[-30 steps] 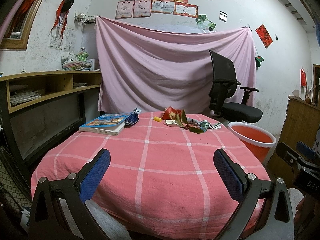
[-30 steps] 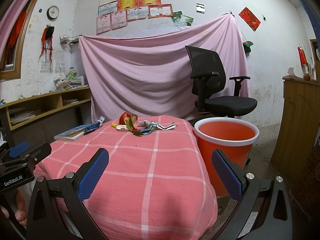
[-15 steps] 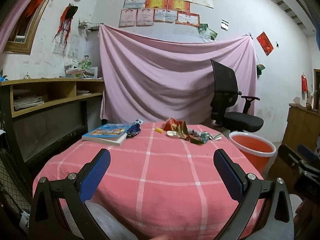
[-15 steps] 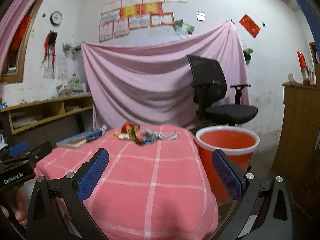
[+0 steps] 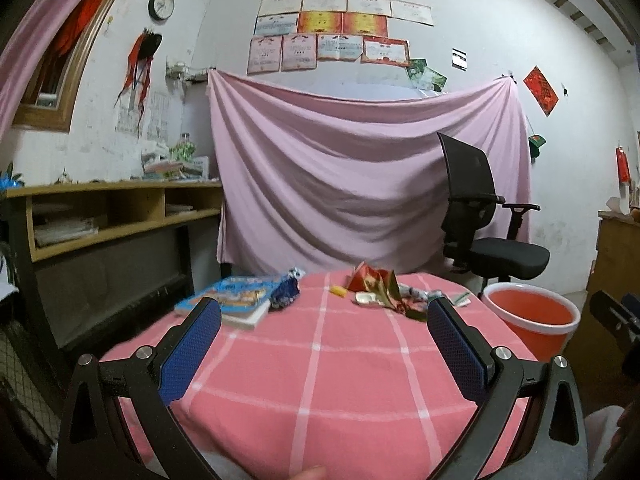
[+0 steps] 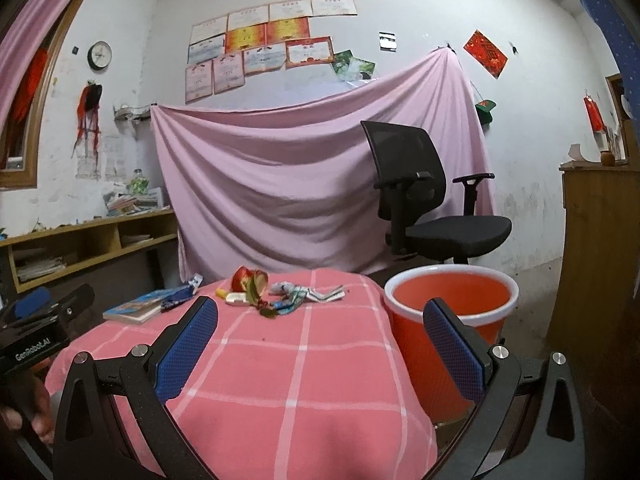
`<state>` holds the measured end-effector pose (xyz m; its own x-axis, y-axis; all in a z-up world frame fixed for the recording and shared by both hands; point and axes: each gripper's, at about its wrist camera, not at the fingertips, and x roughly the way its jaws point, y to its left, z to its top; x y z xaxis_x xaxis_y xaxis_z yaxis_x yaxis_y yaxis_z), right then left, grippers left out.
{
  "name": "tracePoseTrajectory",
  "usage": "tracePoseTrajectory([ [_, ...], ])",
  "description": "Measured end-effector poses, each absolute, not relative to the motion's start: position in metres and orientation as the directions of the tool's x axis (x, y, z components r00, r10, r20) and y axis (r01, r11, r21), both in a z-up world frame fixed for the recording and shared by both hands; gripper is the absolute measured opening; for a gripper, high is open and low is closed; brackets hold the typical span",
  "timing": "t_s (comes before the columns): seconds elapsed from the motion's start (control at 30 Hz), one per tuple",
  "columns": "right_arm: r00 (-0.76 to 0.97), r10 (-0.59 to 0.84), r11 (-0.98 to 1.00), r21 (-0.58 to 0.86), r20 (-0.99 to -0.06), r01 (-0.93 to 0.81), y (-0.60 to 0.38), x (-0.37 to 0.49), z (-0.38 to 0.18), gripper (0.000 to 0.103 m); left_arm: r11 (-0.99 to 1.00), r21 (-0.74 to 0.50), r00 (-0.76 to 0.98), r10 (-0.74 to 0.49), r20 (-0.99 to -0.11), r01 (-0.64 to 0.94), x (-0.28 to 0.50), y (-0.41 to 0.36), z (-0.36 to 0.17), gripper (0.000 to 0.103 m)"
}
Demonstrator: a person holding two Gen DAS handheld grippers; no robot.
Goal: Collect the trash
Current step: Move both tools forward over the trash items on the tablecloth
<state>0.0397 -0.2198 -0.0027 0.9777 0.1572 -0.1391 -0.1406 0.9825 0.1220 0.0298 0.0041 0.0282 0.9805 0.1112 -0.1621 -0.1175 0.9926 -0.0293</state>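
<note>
Pink checked cloth is covering the table, and the trash is lying in a loose heap near its far edge: a red wrapper, a yellow bit, white scraps and crumpled foil. A book is sitting to the left of the heap with a blue wrapper touching it. The orange bucket is standing just beside the table on the right. The left gripper and right gripper are hovering over the near edge, each with its 2 blue-padded fingers spread wide and holding nothing.
</note>
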Motion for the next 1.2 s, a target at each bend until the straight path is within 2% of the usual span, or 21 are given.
tracePoseTrajectory([
  [0.47, 0.985, 0.166, 0.984, 0.074, -0.039, -0.163, -0.226, 0.143, 0.028, 0.103, 0.993, -0.037, 0.989, 0.104, -0.103, -0.108, 0.147, 0.002, 0.039, 0.101],
  [0.63, 0.982, 0.186, 0.981, 0.059, -0.019, -0.184, -0.231, 0.19, 0.034, 0.103, 0.994, -0.053, 0.989, 0.09, -0.117, -0.097, 0.199, 0.009, 0.042, 0.101],
  [0.7, 0.977, 0.206, 0.977, 0.062, -0.051, -0.203, -0.232, 0.214, 0.031, 0.103, 0.993, -0.062, 0.982, 0.087, -0.166, -0.098, 0.222, 0.014, 0.042, 0.101],
  [0.9, 0.941, 0.158, 0.987, 0.007, -0.3, -0.163, -0.221, 0.282, 0.003, 0.103, 0.984, -0.079, 0.921, 0.116, -0.372, -0.157, 0.281, 0.026, 0.016, 0.101],
  [1.03, 0.876, 0.175, 0.984, 0.055, -0.45, -0.168, -0.219, 0.31, -0.024, 0.103, 0.983, -0.072, 0.846, 0.105, -0.522, -0.166, 0.314, 0.027, -0.015, 0.101],
  [1.1, 0.849, 0.186, 0.982, 0.066, -0.495, -0.176, -0.22, 0.321, -0.027, 0.103, 0.986, -0.073, 0.813, 0.079, -0.577, -0.148, 0.327, 0.025, -0.028, 0.1],
  [1.2, 0.813, 0.201, 0.979, 0.088, -0.546, -0.183, -0.219, 0.335, -0.034, 0.103, 0.991, -0.065, 0.792, 0.053, -0.608, -0.116, 0.337, 0.019, -0.036, 0.1],
])
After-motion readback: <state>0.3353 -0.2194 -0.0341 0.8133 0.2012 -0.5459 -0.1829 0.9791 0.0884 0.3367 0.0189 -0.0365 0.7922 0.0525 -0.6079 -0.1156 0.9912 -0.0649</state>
